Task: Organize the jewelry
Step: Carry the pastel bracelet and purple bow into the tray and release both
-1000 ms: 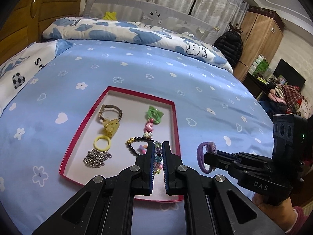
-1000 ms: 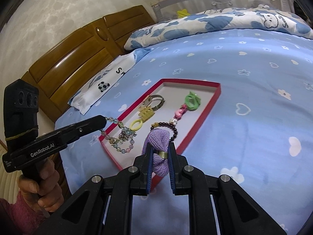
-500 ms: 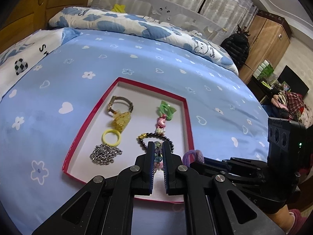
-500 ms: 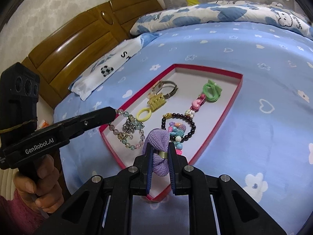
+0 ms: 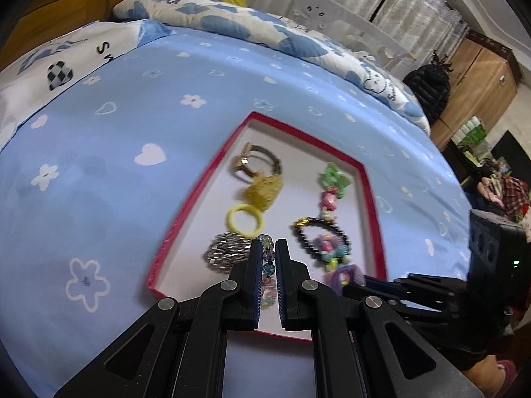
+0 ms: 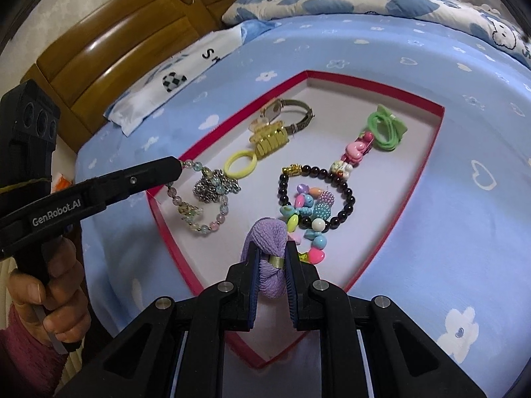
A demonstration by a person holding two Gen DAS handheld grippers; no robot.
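A blue bedspread (image 6: pixel 415 49) carries one red-rimmed tray (image 6: pixel 439 112) holding the jewelry. Judged step: both held pieces are being lowered into the tray's near end; each should be set on bare white floor, apart from its neighbours, and let go only once it rests, so that strands do not tangle. The left gripper (image 5: pixel 268 248), entering the right wrist view from 9 o'clock, is clenched on one pastel crystal bead bracelet (image 6: pixel 199 214), whose loop drapes over the rim at 8 o'clock and touches the silver chain heap (image 6: pixel 212 187). The right gripper (image 6: pixel 269 258) is clamped on one purple hair tie (image 6: pixel 265 238) at 6 o'clock, above the tray floor and just beside the multicolour bead cluster (image 6: pixel 307 212). Count of pieces lying in the tray: one wristwatch (image 6: pixel 288 112) at 11 o'clock, one yellow claw clip (image 6: pixel 270 139), one yellow ring (image 6: pixel 239 164), one silver chain heap, one green hair tie (image 6: pixel 386 129) at 1 o'clock, one pink charm (image 6: pixel 355 151), one small pale charm (image 6: pixel 341 169), one dark bead bracelet (image 6: pixel 345 199), one multicolour bead cluster.
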